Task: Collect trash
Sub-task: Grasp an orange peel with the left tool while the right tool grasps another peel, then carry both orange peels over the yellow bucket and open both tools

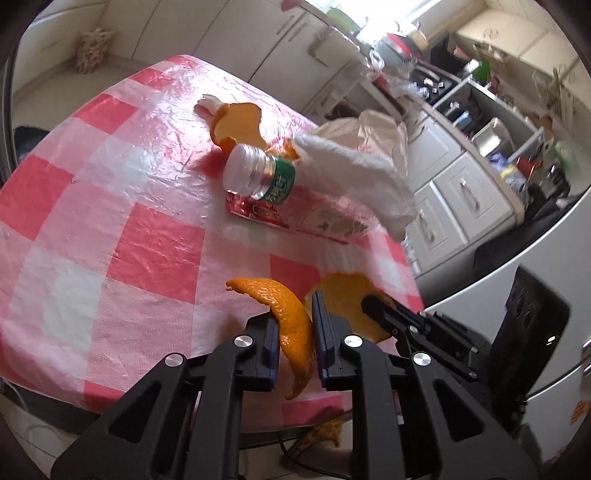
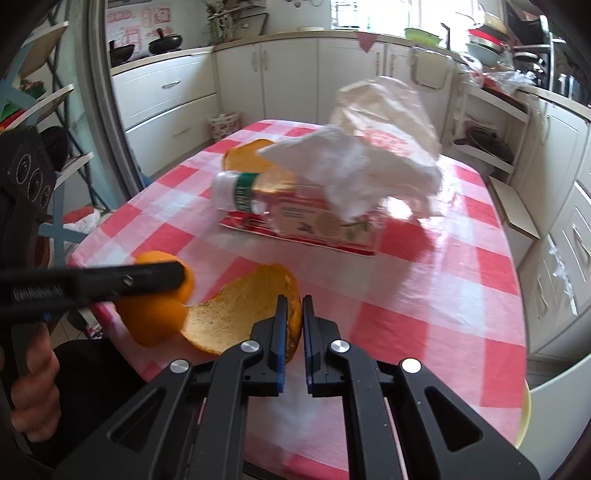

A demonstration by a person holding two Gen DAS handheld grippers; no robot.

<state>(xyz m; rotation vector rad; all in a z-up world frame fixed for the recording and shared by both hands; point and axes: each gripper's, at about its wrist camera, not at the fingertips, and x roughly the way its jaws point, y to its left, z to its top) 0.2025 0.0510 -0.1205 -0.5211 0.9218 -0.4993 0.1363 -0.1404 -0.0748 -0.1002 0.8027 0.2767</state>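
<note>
Left wrist view: the left gripper (image 1: 293, 332) pinches a curved strip of peel (image 1: 286, 314), its long axis running away from the camera, tip arching left over the checked table (image 1: 110, 221). The right gripper (image 1: 373, 301) bites the peel's wider cup.

Right wrist view: right gripper (image 2: 293, 306) clamps the cup's (image 2: 236, 317) rim at the near table edge; beyond lies a bottle (image 2: 243, 192), cap pointing left.

Bright window (image 1: 384, 22) daylight, tablecloth (image 1: 122, 206) glare, fisheye edges, slight blur
</note>
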